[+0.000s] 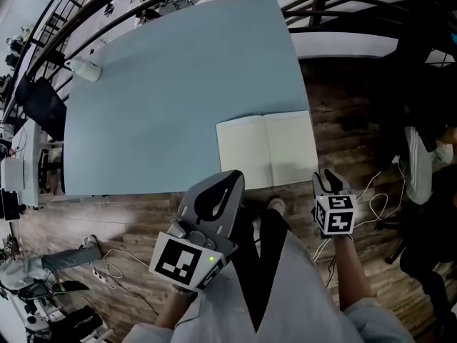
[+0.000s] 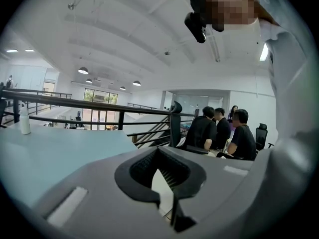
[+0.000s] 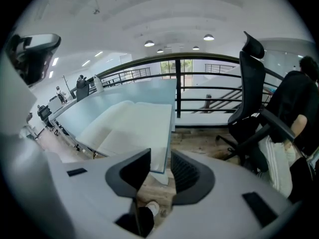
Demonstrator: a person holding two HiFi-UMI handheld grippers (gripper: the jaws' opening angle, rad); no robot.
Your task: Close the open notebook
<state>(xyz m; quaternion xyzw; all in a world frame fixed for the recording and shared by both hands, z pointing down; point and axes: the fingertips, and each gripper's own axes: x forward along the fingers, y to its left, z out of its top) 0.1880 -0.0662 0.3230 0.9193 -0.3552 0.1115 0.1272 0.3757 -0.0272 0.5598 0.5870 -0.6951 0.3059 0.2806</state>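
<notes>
The open notebook (image 1: 268,151) lies flat with blank cream pages at the near right corner of the light blue table (image 1: 171,84). My left gripper (image 1: 234,176) hovers off the table's near edge, just left of and below the notebook, its tips together and nothing held. In its own view the left gripper (image 2: 158,152) is shut, and a white sliver shows through the hollow between its jaws. My right gripper (image 1: 328,174) hangs just off the notebook's near right corner. Its jaws stand slightly apart in the right gripper view (image 3: 160,158), with the notebook (image 3: 129,126) ahead to the left.
A white bottle (image 1: 87,68) stands at the table's far left corner. A black railing (image 3: 199,63) runs behind the table. An office chair (image 3: 251,93) and a seated person (image 1: 425,163) are to the right. Cables (image 1: 375,206) lie on the wooden floor.
</notes>
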